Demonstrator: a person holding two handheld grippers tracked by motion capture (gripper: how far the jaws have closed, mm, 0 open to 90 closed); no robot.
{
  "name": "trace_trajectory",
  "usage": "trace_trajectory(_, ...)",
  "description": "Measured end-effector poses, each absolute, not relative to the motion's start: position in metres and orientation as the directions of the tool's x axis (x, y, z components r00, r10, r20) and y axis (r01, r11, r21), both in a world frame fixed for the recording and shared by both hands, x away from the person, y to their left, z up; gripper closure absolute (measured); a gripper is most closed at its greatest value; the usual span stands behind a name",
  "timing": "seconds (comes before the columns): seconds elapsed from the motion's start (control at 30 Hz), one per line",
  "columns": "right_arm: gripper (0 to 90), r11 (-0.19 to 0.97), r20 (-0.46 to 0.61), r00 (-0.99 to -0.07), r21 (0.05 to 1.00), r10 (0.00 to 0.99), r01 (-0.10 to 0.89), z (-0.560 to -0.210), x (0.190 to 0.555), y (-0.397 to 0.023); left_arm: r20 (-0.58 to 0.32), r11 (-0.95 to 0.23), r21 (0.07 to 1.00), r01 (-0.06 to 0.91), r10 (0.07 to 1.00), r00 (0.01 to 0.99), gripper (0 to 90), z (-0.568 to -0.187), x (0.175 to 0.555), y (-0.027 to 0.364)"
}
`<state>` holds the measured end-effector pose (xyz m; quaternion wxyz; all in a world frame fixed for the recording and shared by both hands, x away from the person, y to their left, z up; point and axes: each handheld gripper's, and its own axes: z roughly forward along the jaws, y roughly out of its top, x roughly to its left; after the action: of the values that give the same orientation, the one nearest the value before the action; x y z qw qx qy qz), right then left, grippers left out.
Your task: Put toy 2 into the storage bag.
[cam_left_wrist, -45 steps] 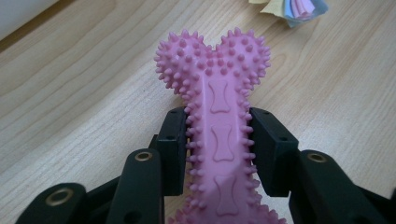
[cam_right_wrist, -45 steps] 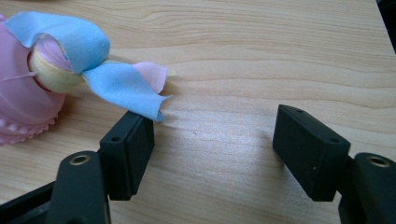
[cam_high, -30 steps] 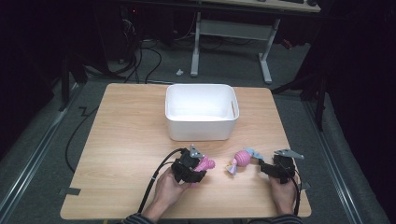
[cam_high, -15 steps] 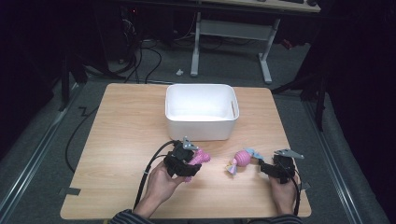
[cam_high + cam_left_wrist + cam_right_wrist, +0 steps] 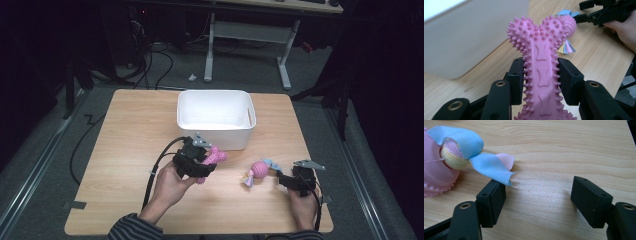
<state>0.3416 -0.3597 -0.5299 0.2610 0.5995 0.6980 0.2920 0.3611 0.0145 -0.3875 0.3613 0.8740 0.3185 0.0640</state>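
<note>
Meanwhile, pink spiked bone toy point(image 5: 541, 75) was clamped by the left gripper point(image 5: 200, 167), at the white bin's point(image 5: 216, 134) six o'clock.
Right gripper point(image 5: 281, 177), jaws just widened and empty, was kept at three o'clock of the pink ball toy point(image 5: 259, 171), likely for pickup.

Lab: floor cables point(image 5: 150, 65), bare desk frame point(image 5: 245, 35)

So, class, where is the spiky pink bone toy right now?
In the high view the pink bone toy sits clamped in the left claw, just in front of the white tub.
</note>
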Motion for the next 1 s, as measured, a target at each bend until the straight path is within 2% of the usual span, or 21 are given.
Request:
trace_trajectory(0.5, 28.1, 0.111, -0.014, -0.145, 0.72, 0.989, 0.685, -0.53, 0.342, -0.36, -0.112, -0.506, 0.71, 0.49, 0.605, 0.788, 58.8, -0.355, 0.384, 0.018)
trace_trajectory(1.0, 28.1, 0.117, -0.016, -0.152, 0.719, 0.988, 0.685, -0.53, 0.342, -0.36, -0.026, -0.579, 0.689, 0.435, 0.581, 0.814, 59.0, -0.335, 0.417, -0.001)
